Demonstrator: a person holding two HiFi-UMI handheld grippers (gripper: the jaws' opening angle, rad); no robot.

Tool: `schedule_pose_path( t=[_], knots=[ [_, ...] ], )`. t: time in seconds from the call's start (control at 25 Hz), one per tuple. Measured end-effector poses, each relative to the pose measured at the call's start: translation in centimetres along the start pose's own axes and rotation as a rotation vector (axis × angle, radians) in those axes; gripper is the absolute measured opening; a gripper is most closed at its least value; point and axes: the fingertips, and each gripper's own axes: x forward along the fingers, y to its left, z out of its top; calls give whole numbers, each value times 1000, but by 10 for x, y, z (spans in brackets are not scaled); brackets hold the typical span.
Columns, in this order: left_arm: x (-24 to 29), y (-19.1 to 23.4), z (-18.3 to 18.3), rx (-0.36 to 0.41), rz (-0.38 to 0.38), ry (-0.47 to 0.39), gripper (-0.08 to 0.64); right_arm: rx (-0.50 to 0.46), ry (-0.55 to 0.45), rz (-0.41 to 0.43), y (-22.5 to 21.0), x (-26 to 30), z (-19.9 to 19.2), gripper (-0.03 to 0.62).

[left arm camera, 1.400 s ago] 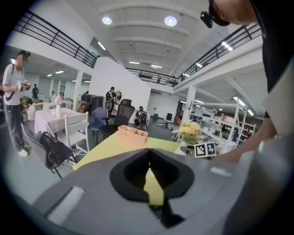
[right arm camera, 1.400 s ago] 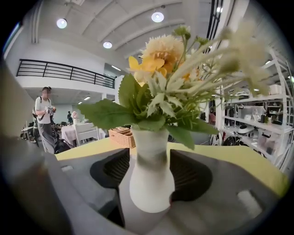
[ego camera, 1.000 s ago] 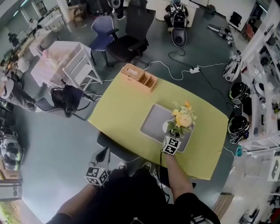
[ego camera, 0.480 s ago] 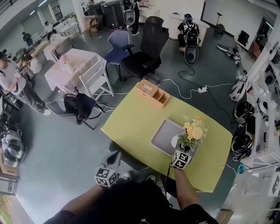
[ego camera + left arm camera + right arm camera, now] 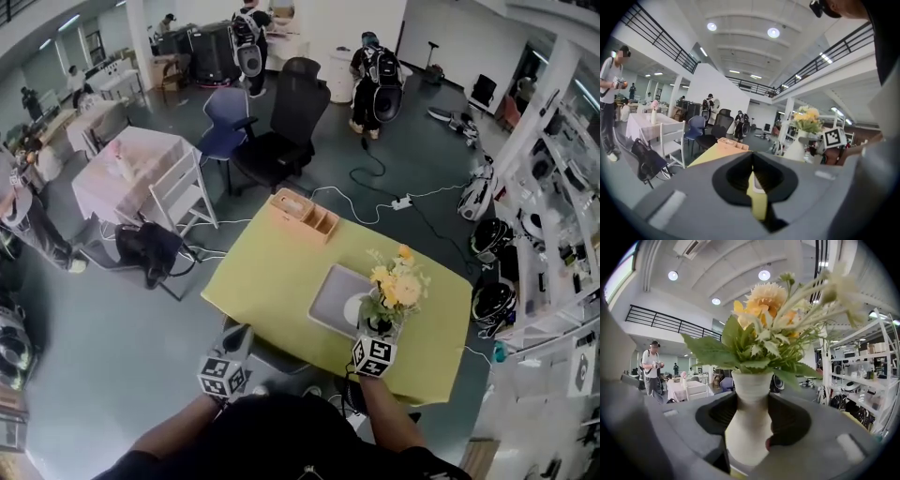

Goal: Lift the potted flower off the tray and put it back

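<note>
The potted flower (image 5: 395,286), yellow and cream blooms in a white vase (image 5: 749,437), hangs in the air above the near right corner of the grey tray (image 5: 328,292). My right gripper (image 5: 377,332) is shut on the vase's narrow waist, and in the right gripper view the jaws hug the vase from both sides. A white round spot (image 5: 354,307) shows on the tray where nothing stands. My left gripper (image 5: 235,337) hovers off the table's near edge, jaws together with nothing in them. From the left gripper view the flower (image 5: 806,120) is seen at the right.
The yellow table (image 5: 272,272) carries a wooden organiser box (image 5: 305,215) at its far edge. Office chairs (image 5: 281,141), a white table and chair (image 5: 141,173) and a black bag (image 5: 145,248) stand beyond. Shelving (image 5: 553,206) lines the right. People stand far off.
My right gripper has risen with the flower, lifting the vase off the tray. The left gripper rose a little. The head view has tilted up towards the room.
</note>
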Motion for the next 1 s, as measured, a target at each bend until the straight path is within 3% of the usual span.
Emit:
schedule_pose_path(
  t=[0.52, 1.0],
  knots=[
    [39, -41, 15, 53, -232, -1, 8, -22, -26, -33, 29, -76, 34, 212],
    [55, -83, 17, 94, -392, -2, 8, -15, -43, -83, 30, -124, 31, 212]
  ],
)
